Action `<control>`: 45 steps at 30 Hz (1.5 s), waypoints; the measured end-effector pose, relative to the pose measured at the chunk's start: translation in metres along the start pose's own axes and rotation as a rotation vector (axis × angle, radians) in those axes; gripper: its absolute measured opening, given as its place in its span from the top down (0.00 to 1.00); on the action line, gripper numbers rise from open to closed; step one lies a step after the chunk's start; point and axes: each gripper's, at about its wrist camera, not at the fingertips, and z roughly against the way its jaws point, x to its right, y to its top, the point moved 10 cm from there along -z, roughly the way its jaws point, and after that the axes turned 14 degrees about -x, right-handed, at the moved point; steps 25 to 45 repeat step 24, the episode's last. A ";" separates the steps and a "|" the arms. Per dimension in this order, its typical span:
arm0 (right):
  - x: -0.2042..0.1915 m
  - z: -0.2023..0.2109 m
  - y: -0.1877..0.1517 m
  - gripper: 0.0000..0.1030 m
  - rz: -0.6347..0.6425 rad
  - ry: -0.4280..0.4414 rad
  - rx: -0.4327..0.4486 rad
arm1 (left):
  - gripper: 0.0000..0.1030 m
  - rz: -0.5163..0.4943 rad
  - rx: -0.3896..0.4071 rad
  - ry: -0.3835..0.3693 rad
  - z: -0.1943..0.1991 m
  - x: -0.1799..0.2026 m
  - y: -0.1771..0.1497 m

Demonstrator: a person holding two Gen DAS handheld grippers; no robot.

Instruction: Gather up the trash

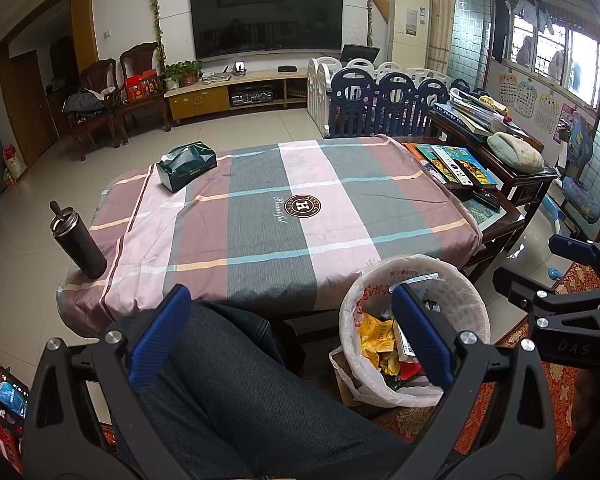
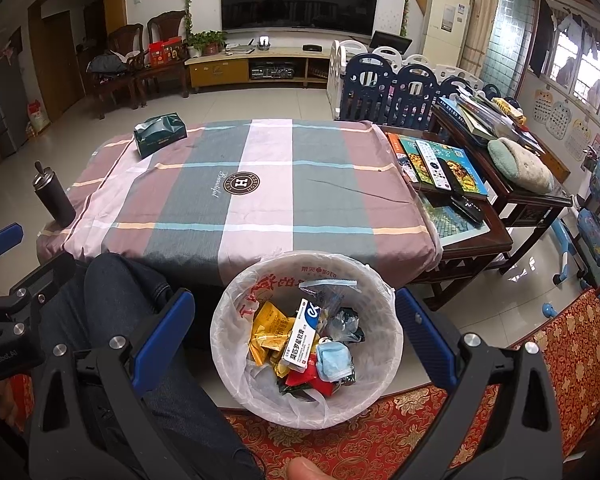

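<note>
A white wastebasket (image 2: 384,344) lined with a plastic bag stands on the floor by the table's near edge; it also shows in the left wrist view (image 1: 468,304). It holds trash: yellow wrappers (image 2: 270,330), a white and blue box (image 2: 302,336), a blue face mask (image 2: 332,362) and a red wrapper (image 2: 306,380). My right gripper (image 2: 294,306) is open and empty, just above the basket. My left gripper (image 1: 290,302) is open and empty, above the person's leg (image 1: 236,380), left of the basket.
A table under a plaid cloth (image 1: 284,208) carries a green tissue pack (image 1: 186,166) and a dark bottle (image 1: 78,242). A dark wooden side table (image 2: 476,216) with books and remotes stands at the right. A red patterned seat (image 2: 572,344) is at the lower right.
</note>
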 end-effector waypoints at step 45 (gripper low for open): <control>-0.008 0.040 0.012 0.05 -0.021 0.113 0.193 | 0.03 -0.003 -0.023 0.027 -0.020 -0.005 -0.001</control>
